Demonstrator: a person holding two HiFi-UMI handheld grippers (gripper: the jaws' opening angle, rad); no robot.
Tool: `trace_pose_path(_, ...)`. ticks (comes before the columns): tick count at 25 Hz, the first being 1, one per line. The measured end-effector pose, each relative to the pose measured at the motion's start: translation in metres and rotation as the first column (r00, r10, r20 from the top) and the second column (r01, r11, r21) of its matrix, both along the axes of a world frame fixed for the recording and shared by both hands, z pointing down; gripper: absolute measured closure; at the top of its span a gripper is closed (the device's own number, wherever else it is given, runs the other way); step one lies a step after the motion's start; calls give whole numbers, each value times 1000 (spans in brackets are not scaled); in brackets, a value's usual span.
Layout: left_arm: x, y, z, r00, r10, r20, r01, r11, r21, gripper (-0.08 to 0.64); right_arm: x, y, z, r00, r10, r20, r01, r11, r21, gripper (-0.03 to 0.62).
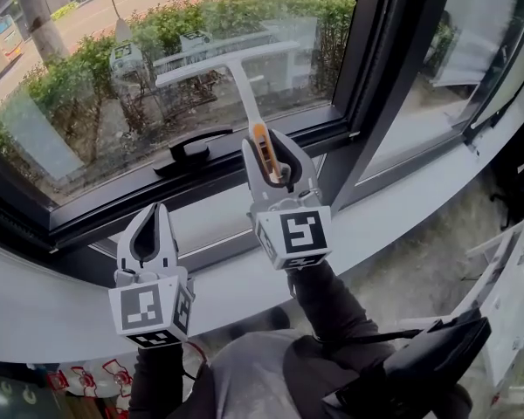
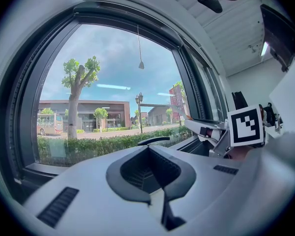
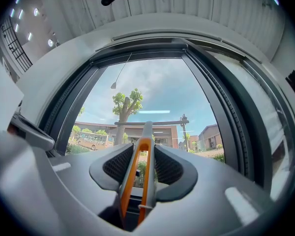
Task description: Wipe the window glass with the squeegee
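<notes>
While the right tool [image 1: 275,147] clamps its handle, the squeegee [image 1: 236,72] points far toward the window glass [image 1: 79,112].
Its blade runs left-right; the left tool [image 1: 153,215] sits closed, empty.

Our left gripper [image 1: 154,212] sits near and low on the left, jaws together with nothing between them. Our right gripper [image 1: 268,147] reaches farther out, raised higher, jaws clamped on the squeegee [image 1: 243,90] handle.

A black handle [image 1: 190,149] is mounted on the lower rail of the dark frame [image 1: 375,77], above a pale sill [image 1: 35,308]. Outside, a green hedge [image 1: 79,94] is seen along a road. 1 tree [image 2: 76,90], 1 bus [image 2: 48,124] and a brick building [image 2: 108,113] are seen beyond it.
</notes>
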State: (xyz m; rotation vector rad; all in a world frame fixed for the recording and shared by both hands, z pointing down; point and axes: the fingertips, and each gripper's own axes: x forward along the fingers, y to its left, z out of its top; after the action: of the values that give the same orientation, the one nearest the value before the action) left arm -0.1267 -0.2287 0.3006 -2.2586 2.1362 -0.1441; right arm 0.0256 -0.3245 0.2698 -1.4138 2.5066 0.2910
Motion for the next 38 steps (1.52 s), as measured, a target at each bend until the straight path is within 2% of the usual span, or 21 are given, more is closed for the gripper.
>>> trace_pose_path(38, 2, -5, 9, 1000, 14, 7, -14, 1000, -22, 561, 6, 3, 67, 999, 3, -38, -6, 995, -96, 462)
